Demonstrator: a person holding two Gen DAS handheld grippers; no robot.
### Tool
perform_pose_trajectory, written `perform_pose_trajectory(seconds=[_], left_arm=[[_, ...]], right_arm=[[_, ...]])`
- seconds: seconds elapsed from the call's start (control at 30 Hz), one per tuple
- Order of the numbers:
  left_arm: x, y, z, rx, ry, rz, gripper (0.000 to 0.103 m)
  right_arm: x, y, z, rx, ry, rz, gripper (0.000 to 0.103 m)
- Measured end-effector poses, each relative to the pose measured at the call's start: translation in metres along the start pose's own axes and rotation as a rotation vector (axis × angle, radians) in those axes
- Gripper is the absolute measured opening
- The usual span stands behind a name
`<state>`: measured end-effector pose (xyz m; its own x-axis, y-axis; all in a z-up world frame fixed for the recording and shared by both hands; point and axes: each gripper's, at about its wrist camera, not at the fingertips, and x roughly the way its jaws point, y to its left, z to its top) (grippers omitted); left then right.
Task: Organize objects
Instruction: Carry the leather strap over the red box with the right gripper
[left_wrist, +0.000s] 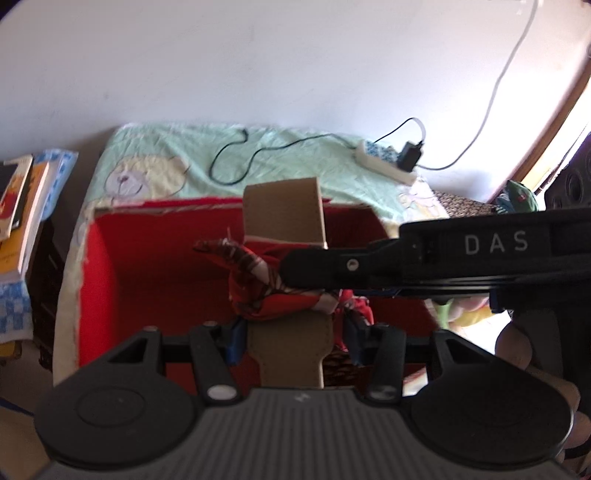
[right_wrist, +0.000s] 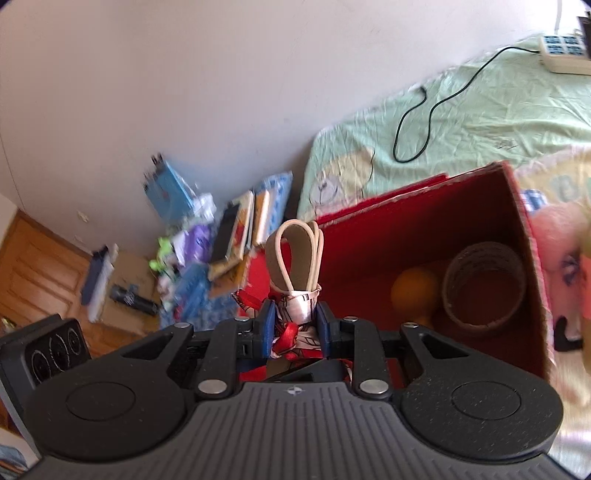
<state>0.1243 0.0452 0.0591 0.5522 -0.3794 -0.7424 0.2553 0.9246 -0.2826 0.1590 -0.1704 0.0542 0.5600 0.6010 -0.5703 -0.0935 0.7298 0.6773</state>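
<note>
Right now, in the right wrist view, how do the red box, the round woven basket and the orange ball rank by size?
1. red box
2. round woven basket, inside it
3. orange ball, beside the basket

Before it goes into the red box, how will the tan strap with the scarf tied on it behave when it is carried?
The tan strap probably bends but keeps shape: its loops stand upright above the right gripper. The red patterned scarf looks soft and limp, so its loose ends may dangle or catch on the red box. The bundle seems light.
</note>
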Motion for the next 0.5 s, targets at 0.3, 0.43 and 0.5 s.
perform_pose_trajectory(seconds=[0.3,0.43,0.5], left_arm=[[0.044,0.045,-0.007,-0.1,0.126,0.015,0.048],[0.06,0.051,-0.01,-0.132,0.184,0.009,0.048],[0.066,0.051,-0.011,-0.139,0.207,0.014,0.048]], right_arm=[[0.065,0.001,0.005,-0.036,0.158,-0.114,0.025],[0.077,-0.005,0.005,-0.043,0.215,-0.162,0.025],[0.081,-0.008,0.006,-0.047,0.244,-0.178,0.024]])
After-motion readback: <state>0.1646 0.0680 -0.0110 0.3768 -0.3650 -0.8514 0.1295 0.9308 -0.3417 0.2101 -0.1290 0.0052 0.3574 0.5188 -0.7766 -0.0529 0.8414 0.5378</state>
